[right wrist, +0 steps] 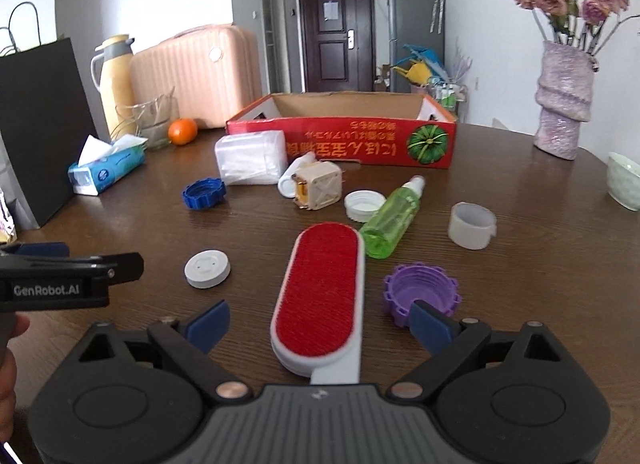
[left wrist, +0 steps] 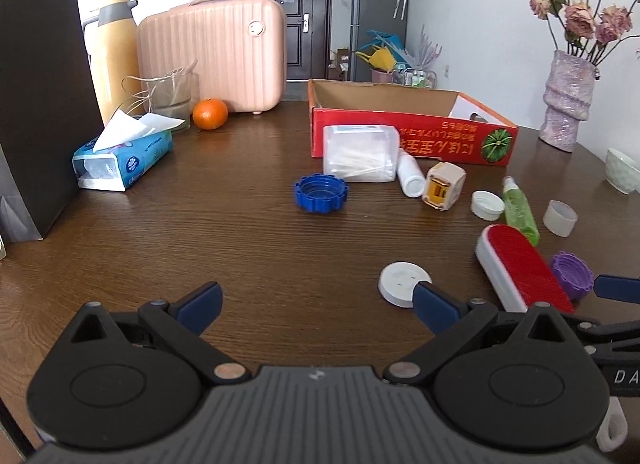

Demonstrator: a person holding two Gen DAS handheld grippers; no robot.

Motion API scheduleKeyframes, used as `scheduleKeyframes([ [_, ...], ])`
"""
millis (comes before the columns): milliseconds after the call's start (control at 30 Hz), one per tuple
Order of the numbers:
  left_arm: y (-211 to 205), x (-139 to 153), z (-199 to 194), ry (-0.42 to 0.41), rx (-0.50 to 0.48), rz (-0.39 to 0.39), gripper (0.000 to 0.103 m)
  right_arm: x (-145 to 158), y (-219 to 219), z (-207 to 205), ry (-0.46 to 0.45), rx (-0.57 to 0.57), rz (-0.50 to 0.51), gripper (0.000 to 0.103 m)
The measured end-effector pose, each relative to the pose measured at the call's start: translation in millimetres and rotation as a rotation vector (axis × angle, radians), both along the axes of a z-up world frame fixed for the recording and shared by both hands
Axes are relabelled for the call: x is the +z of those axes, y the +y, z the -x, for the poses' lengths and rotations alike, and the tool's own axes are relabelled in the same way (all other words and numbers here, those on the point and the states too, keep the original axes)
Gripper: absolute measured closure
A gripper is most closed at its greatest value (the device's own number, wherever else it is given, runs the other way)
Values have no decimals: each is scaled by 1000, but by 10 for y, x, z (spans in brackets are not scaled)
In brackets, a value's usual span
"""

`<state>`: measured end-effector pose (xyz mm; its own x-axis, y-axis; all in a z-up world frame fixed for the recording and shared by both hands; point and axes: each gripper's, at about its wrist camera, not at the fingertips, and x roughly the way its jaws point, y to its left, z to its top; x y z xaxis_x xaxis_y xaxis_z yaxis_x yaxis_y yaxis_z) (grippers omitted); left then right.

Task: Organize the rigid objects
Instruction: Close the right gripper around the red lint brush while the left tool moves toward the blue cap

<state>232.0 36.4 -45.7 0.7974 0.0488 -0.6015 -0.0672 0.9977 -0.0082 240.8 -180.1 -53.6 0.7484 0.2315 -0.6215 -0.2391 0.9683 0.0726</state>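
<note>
The red lint brush (right wrist: 320,296) lies flat on the brown table (right wrist: 520,304), long axis running away from the right gripper (right wrist: 320,322), its white handle end between the wide-spread, empty jaws; neither pad touches it. The likeliest trouble is in the closing: the brush is long and its near end sits close under the gripper body, so a grip taken this far back could let the far end droop or swing on the way to the red cardboard box (right wrist: 344,139), which stands well beyond it. The purple cap (right wrist: 420,294) sits just beside the right finger and partly behind it, so a closing or sliding jaw may nudge it or trap it against the brush. The green spray bottle (right wrist: 390,223) lies close to the brush's far end, perhaps touching, though the fisheye makes that hard to settle; lifting the brush could set the bottle rolling toward the white cap (right wrist: 362,203). The left gripper (left wrist: 316,304) hovers wide and empty, its right finger over the edge of the white disc (left wrist: 402,280), and the two tools are close enough to collide if both reach inward.
</note>
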Motion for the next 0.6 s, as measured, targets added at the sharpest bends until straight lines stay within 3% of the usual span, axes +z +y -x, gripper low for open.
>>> scheduleKeyframes([
  [367,157,-47,-170,18,14,25,0,-197,158,-422,101,40,55,35],
  [600,155,-67,-210,30,14,30,0,-221,143,-465,83,59,56,48],
])
